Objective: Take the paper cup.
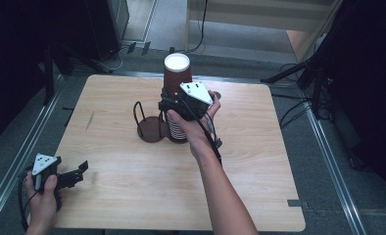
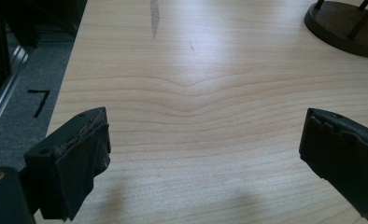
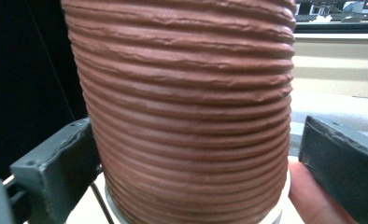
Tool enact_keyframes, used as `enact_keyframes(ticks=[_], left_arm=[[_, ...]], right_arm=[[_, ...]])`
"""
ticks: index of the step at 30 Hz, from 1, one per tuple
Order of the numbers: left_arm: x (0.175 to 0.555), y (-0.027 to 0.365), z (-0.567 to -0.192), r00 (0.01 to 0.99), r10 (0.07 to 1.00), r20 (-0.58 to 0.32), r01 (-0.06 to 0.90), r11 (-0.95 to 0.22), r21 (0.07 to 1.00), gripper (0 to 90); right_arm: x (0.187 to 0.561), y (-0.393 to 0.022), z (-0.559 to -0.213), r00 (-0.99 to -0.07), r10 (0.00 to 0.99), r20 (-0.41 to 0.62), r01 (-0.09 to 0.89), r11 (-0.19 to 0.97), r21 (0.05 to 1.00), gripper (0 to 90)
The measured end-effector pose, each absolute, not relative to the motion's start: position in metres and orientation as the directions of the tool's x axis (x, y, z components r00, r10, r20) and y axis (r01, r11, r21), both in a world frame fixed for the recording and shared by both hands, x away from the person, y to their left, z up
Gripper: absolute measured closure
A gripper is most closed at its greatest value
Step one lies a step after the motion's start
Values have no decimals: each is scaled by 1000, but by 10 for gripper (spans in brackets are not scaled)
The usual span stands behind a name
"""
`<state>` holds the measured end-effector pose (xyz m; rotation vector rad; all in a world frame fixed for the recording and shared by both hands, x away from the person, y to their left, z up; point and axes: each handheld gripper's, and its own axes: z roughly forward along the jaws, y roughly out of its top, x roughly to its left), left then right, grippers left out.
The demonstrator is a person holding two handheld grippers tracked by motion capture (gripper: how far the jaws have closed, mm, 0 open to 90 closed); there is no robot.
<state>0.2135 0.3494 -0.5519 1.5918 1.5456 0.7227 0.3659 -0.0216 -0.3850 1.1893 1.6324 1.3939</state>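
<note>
Left gripper (image 2: 205,154): parked low over the near left corner of the table (image 1: 132,196), jaws wide apart, nothing but bare wood between them.
Right gripper (image 3: 203,163): set around the top cup (image 1: 176,73), which sits between the jaws; left pad looks to be against the ribbed wall, right pad apart from it by a thin gap, so not clamped yet.
Top cup, place: uppermost on the stack of cups (image 1: 177,129), past the middle of the table, mouth up, white inside.
Top cup, handling: most likely light, thin paper; ribs give good friction, little risk of slipping; wall soft, easy to crush or push oval under a hard squeeze.
Best hold: across the ribbed wall at mid height, gentle pressure, away from the rolled rim.
Nesting: probably snug in the cup beneath; straight upward pull advisable, with a chance of the next cup coming along or the stack tipping.
Finger (image 3: 308,200): just beside the right jaw, close to the foot of the cup; risk of a pinch.
Wire rack (image 1: 149,132): round dark base and upright loops, just beside the stack on its left; obstacle to any sideways move that way.
Grey streak (image 2: 154,18): on the wood, well apart from everything; no hindrance.
</note>
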Motion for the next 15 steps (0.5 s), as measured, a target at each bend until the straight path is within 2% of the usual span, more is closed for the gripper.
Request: enact_keyframes(ticks=[10,15], left_arm=[[214,350,-552,96,988,-121,541,50,840,27],[214,350,-552,95,988,-123,541,52,840,27]], right_arm=[[372,-17,-380,-344,938,49,207,25,978,10],[375,-13,-380,-345,938,37,213,40,976,70]])
